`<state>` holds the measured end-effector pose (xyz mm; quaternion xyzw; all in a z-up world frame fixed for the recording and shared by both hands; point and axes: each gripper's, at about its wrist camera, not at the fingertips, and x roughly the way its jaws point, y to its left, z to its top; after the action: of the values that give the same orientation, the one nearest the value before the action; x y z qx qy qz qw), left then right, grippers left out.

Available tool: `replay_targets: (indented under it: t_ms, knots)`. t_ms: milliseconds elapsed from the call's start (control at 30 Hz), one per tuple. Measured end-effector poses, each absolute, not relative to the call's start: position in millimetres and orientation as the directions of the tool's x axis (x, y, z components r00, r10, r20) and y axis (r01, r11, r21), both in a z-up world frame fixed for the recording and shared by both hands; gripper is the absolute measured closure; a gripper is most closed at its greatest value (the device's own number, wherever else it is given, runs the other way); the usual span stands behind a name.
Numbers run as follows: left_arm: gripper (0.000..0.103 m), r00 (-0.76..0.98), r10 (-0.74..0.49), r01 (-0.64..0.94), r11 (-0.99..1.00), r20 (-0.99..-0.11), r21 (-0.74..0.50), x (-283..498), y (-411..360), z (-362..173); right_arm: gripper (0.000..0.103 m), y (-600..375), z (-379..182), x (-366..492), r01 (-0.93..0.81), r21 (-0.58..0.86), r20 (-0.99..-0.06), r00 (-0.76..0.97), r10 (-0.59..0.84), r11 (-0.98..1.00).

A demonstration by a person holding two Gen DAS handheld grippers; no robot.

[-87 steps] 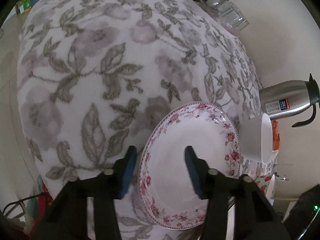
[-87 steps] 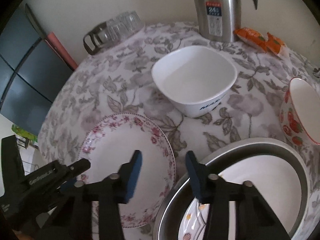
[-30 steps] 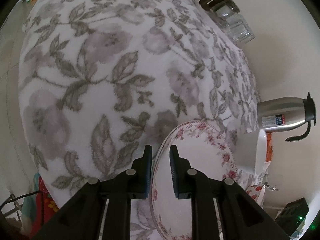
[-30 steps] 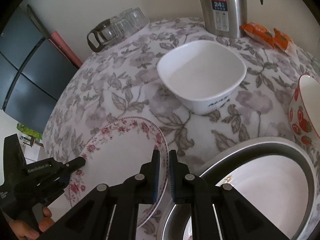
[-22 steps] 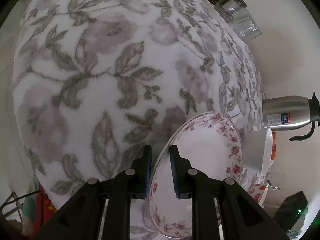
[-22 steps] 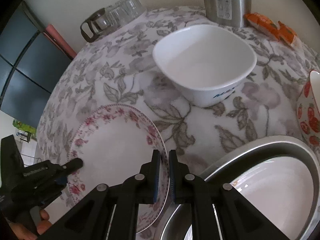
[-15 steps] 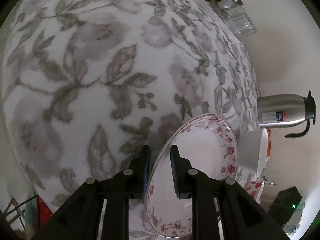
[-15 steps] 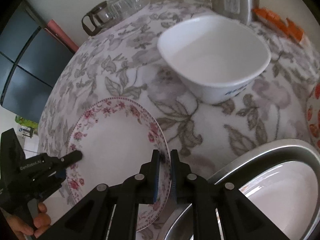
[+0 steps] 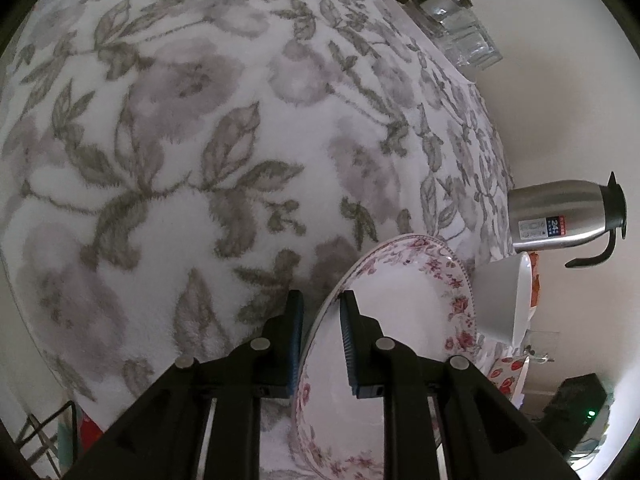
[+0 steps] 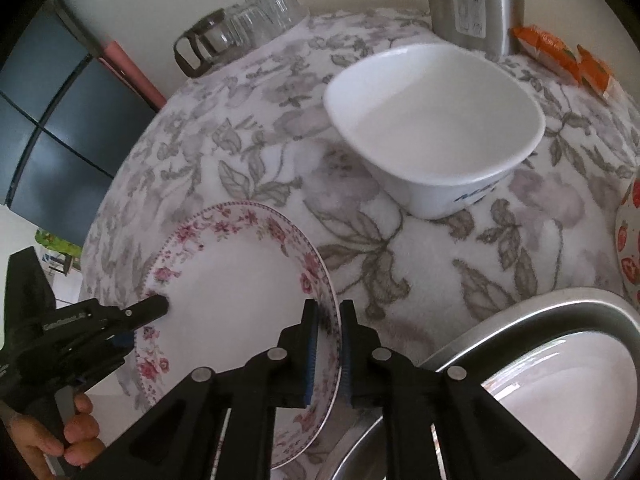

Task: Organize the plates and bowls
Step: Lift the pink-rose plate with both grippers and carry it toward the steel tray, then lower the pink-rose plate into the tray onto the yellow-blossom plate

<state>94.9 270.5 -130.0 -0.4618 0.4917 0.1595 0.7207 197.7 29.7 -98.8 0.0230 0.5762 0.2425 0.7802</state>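
Observation:
A white plate with a pink floral rim point(image 10: 240, 272) is lifted off the flowered tablecloth, held by both grippers. My left gripper point(image 9: 321, 312) is shut on its left rim, and it also shows in the right wrist view point(image 10: 160, 304). My right gripper point(image 10: 331, 316) is shut on the plate's right rim. The plate point(image 9: 408, 312) is tilted in the left wrist view. A white square bowl point(image 10: 436, 132) stands beyond it. A strawberry-pattern bowl point(image 10: 628, 236) sits at the right edge.
A large steel basin point(image 10: 520, 320) holding a white dish lies at the lower right. A steel thermos point(image 10: 472, 0), orange snack packets point(image 10: 560, 52) and a rack of glasses point(image 10: 240, 28) stand along the table's far edge. A dark cabinet point(image 10: 52, 112) is at the left.
Both grippers closed on the plate's opposite rims, then raised it off the cloth. It now tilts higher than half a second ago.

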Motion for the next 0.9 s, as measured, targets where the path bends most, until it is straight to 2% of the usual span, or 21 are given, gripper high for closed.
replay_targets:
  t_ms: [267,533,900]
  knots:
    - [0.086,0.498,-0.199,-0.648,0.562,-0.844,-0.514,96,267,-113,0.093,25,-79,191,-0.362,0.309,-0.869,0.269,0.416,0.879]
    - [0.086,0.533,-0.225,-0.608,0.569,-0.816,-0.554,96,263,-100,0.093,14,-67,185,-0.358,0.314,-0.852,0.302,0.427,0.879]
    - [0.086,0.616,-0.223,-0.471,0.665,-0.756,-0.58,101,230,-52,0.093,-26,-27,160,-0.312,0.31,-0.815,0.399,0.42,0.898]
